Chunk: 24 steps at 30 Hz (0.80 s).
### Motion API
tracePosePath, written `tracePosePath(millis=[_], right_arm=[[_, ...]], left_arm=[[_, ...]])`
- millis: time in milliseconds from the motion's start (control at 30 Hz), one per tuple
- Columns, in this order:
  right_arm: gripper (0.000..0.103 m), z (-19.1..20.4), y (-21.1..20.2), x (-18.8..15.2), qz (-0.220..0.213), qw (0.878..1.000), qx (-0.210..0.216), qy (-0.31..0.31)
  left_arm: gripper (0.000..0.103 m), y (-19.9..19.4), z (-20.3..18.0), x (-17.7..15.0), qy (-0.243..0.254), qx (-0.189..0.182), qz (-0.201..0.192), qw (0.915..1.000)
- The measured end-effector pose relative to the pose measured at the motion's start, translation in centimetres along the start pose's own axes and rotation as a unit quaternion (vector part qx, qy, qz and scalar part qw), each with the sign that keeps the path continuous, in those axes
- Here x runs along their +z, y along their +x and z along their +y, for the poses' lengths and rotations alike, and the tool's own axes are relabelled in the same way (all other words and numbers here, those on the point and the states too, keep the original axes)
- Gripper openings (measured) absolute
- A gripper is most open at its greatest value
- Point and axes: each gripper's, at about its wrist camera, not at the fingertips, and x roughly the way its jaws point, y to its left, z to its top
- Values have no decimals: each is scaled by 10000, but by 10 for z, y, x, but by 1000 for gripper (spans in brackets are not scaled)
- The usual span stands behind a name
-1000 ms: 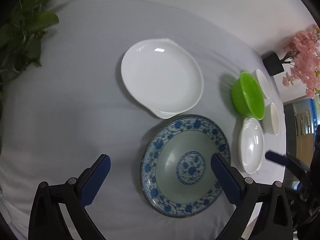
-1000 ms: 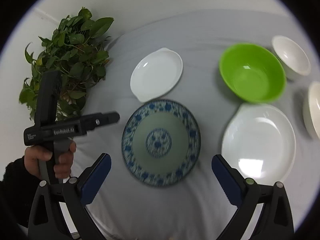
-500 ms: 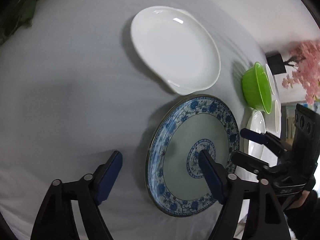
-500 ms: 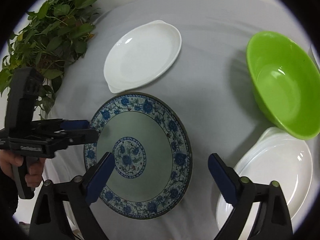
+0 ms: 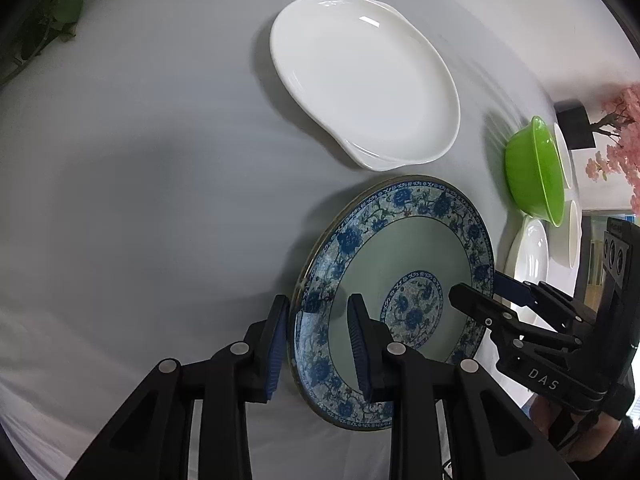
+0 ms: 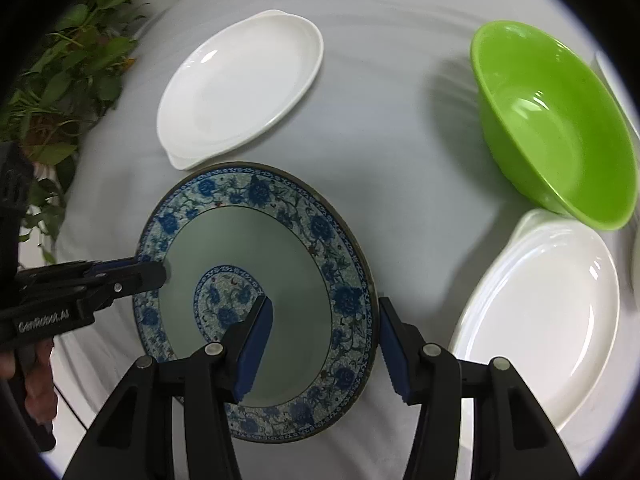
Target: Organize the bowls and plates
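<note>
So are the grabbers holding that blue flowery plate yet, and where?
Not quite: both are closing on the blue plate, with opposite sides of its rim between their jaws, left gripper one side, right gripper the other.

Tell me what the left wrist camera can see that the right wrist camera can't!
Only the left wrist view shows the pink blossom tree in its black pot. Only the right wrist view looks into the green bowl and shows much of the leafy plant. Both show the blue-patterned plate, with the closing jaws of the left gripper and right gripper astride opposite rims, and the white eared dish.
</note>
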Motion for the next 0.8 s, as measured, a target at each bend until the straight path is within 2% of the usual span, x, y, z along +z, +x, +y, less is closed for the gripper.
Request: tracePosePath(millis=[67,167,233,333,800], right_arm=[[52,3,1,2,5,9999,-123,121],[44,12,4,4,20,9991,-357,247],[42,17,5,4,39,9988,-404,267],[40,22,2,0,2,9983,-478,321],[39,19,-45,-15,-439,9962,-554,500]], left_arm=[[26,-1,-2,-3,12,40,9,10000],[26,1,-13,-5,130,272,2,9995],[22,0,-14,-6,152,393,-22,9991],[22,-2,-13,-10,150,417,-46,9990],[22,-51,-35,-29,243,515,-428,9975]])
